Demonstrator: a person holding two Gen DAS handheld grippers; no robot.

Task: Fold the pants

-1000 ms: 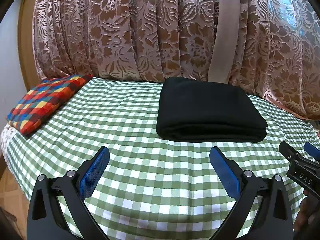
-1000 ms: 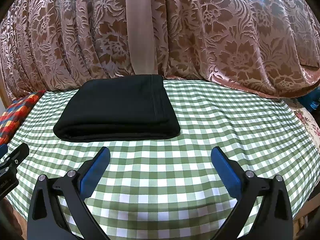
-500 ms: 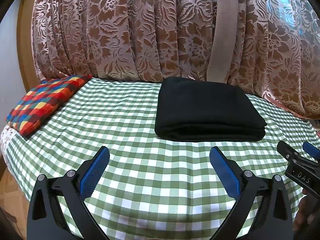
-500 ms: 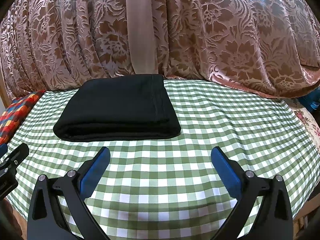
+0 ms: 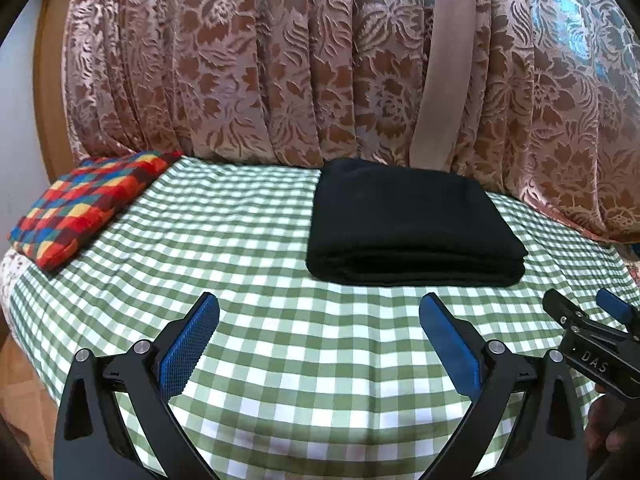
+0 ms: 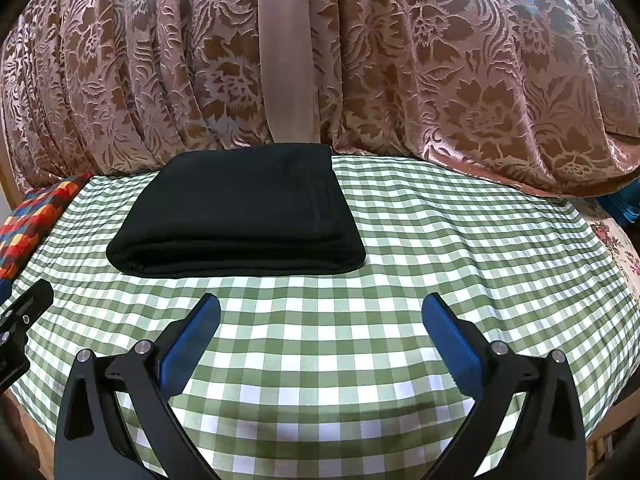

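Observation:
The black pants (image 5: 412, 220) lie folded into a thick, neat rectangle on the green checked cloth (image 5: 280, 340), near the curtain. In the right wrist view the same folded pants (image 6: 244, 212) sit left of centre. My left gripper (image 5: 319, 310) hovers open over the cloth, short of the pants' near edge, with nothing between its blue pads. My right gripper (image 6: 321, 310) is open too, empty, a little in front of the pants and to their right. Each gripper shows at the edge of the other's view: the right one (image 5: 592, 336), the left one (image 6: 20, 320).
A floral brown and pink curtain (image 5: 320, 60) hangs along the far edge of the table. A colourful checked cushion (image 5: 88, 204) lies at the far left corner. Bare checked cloth stretches to the right of the pants (image 6: 480, 240). A floral fabric (image 6: 616, 244) shows at the right edge.
Almost nothing has changed. Both grippers stay open and hold their place in front of the folded pants, with only a slight drift of the left view.

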